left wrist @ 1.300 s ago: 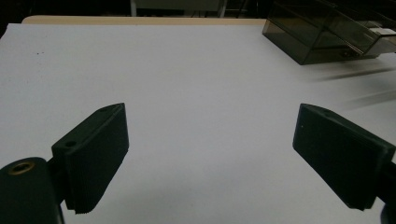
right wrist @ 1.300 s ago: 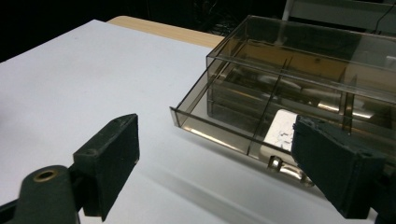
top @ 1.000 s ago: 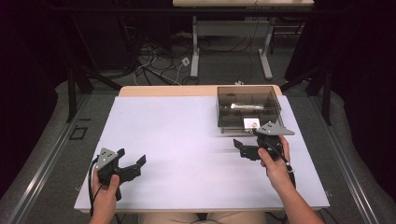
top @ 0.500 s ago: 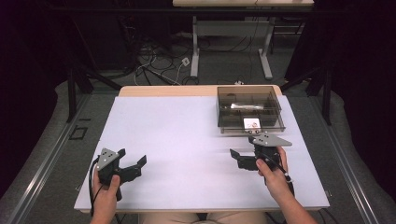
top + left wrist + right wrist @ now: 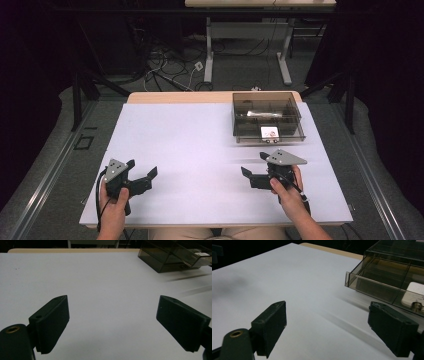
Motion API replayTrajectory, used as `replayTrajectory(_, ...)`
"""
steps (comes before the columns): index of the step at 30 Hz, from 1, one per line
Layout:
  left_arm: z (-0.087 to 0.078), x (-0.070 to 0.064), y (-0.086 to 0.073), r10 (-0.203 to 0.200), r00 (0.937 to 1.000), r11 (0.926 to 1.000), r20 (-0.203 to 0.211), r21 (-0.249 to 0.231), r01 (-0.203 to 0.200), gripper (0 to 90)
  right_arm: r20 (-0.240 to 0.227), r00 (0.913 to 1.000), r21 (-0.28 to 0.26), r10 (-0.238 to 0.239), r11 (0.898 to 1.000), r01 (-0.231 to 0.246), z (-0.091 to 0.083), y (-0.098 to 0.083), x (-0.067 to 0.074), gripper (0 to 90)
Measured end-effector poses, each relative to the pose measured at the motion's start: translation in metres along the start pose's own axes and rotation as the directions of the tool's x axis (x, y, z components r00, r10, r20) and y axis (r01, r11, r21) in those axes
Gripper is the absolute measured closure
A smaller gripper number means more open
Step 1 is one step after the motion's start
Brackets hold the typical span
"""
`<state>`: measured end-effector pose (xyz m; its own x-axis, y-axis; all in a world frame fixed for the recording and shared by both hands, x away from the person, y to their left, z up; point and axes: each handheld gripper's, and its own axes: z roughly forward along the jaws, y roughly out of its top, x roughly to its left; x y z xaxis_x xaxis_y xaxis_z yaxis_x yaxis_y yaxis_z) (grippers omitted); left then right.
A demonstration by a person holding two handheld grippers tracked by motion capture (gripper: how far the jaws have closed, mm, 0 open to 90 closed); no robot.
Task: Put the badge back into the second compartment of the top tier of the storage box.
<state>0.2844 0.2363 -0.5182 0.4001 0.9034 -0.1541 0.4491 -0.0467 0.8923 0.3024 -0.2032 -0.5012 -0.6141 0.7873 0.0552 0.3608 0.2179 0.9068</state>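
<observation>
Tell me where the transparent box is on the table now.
In the high view, the transparent box sits at the table's far right, beyond the right claw.

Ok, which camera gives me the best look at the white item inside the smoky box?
High view: it looks down into the box at the white item. Right gripper view cuts it off behind the wall; left gripper view shows a sliver.
</observation>
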Motion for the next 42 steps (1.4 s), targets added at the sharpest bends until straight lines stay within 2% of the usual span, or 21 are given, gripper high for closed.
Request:
replayTrajectory(4, 0.000, -0.001, 0.000, -0.004, 1.0000, 1.0000, 0.002, 0.001, 0.004, 11.6, -0.009, 0.9999, 0.008, -0.015, 1.000, 0.015, 0.003, -0.005, 0.002, 15.2)
replayTrajectory(5, 0.000, -0.001, 0.000, 0.002, 1.0000, 1.0000, 0.002, -0.001, -0.002, 11.6, -0.011, 0.9999, 0.019, -0.006, 1.000, 0.006, 0.003, -0.006, 0.003, 15.2)
replayTrajectory(9, 0.001, -0.001, 0.000, -0.002, 1.0000, 1.0000, 0.004, -0.003, 0.002, 11.6, -0.004, 1.0000, 0.009, -0.007, 1.000, 0.008, 0.007, -0.011, 0.004, 15.2)
replayTrajectory(14, 0.000, -0.001, 0.000, 0.002, 1.0000, 1.0000, 0.008, 0.006, -0.002, 11.6, -0.022, 0.9997, 0.023, -0.014, 1.000, 0.015, 0.012, -0.019, 0.001, 15.2)
replayTrajectory(21, 0.001, -0.002, 0.000, 0.013, 0.9999, 0.9999, 0.009, 0.005, -0.013, 11.6, -0.019, 0.9998, 0.027, 0.004, 1.000, -0.004, 0.015, -0.027, -0.002, 15.2)
replayTrajectory(29, 0.002, -0.004, 0.000, 0.016, 0.9998, 0.9999, 0.015, 0.006, -0.016, 11.7, -0.014, 0.9999, 0.054, 0.006, 0.999, -0.005, 0.017, -0.031, -0.004, 15.2)
replayTrajectory(39, 0.004, -0.004, 0.000, 0.025, 0.9997, 0.9996, 0.009, 0.010, -0.025, 11.8, -0.017, 0.9998, 0.060, 0.011, 0.998, -0.010, 0.020, -0.033, -0.006, 15.2)
replayTrajectory(40, 0.004, -0.004, 0.000, 0.021, 0.9997, 0.9997, 0.011, 0.011, -0.021, 11.8, -0.022, 0.9998, 0.075, 0.002, 0.997, 0.000, 0.020, -0.033, -0.007, 15.2)
replayTrajectory(42, 0.004, -0.004, 0.000, 0.022, 0.9997, 0.9996, 0.011, 0.015, -0.022, 11.9, -0.021, 0.9998, 0.061, 0.004, 0.998, -0.003, 0.022, -0.034, -0.007, 15.2)
